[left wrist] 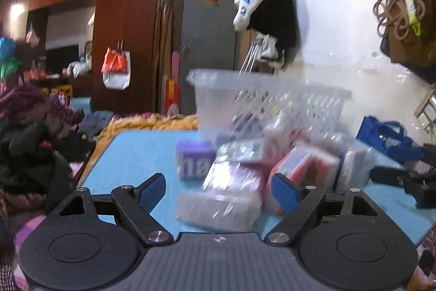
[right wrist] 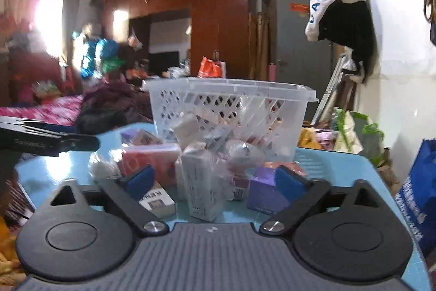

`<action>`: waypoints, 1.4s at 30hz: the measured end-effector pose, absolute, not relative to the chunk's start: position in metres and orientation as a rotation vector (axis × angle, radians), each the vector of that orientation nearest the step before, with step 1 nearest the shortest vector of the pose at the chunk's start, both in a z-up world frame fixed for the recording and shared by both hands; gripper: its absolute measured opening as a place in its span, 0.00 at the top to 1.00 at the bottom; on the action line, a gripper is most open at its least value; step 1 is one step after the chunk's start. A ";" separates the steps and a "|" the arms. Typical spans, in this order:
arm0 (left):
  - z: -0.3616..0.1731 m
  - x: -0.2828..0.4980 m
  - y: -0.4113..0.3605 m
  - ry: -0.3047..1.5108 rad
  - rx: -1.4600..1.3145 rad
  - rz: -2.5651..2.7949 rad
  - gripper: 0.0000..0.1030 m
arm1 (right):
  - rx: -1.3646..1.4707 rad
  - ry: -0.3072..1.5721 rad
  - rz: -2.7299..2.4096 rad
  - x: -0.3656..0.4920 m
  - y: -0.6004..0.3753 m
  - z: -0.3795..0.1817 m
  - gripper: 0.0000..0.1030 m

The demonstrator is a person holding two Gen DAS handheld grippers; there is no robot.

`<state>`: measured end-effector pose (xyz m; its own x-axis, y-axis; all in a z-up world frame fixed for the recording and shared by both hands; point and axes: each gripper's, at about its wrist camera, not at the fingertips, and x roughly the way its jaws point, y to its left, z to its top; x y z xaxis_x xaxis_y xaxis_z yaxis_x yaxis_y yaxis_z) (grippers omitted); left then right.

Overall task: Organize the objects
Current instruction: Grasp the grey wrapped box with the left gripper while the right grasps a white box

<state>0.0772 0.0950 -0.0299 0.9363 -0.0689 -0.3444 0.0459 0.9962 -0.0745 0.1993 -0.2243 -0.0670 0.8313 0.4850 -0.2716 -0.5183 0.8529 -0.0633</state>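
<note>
A heap of small packets and boxes lies on the blue table (left wrist: 136, 154) in front of a clear plastic basket (left wrist: 272, 102). In the left wrist view my left gripper (left wrist: 218, 188) is open, its pads either side of a clear-wrapped packet (left wrist: 218, 206); a purple box (left wrist: 193, 158) and a red-and-white packet (left wrist: 302, 165) lie just beyond. In the right wrist view my right gripper (right wrist: 215, 180) is open, with a white wrapped packet (right wrist: 203, 182) between its fingers, a purple box (right wrist: 263, 190) by the right pad, and the basket (right wrist: 231, 111) behind. The basket holds several items. Both views are blurred.
The other gripper shows as a black shape at the right edge (left wrist: 408, 179) and the left edge (right wrist: 49, 142). A blue bag (left wrist: 387, 132) sits at the table's right side. Piled clothes (left wrist: 32, 143) and bedding lie left of the table. The wall is close on the right.
</note>
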 end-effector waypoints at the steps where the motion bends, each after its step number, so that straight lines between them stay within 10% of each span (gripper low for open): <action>1: -0.032 0.079 0.097 0.359 -0.066 -0.061 0.15 | -0.137 0.274 0.545 0.203 -0.221 -0.069 0.16; 10: -0.035 0.087 0.093 0.426 0.045 -0.094 0.15 | -0.107 0.370 0.534 0.210 -0.221 -0.083 0.55; 42: -0.033 0.053 0.060 0.262 -0.015 -0.100 0.19 | -0.003 0.277 0.573 0.188 -0.254 -0.080 0.56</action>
<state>0.0532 0.0597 -0.0333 0.9609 -0.1006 -0.2578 0.0965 0.9949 -0.0283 0.1881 -0.2538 -0.0795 0.8040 0.5350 -0.2597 -0.5358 0.8411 0.0739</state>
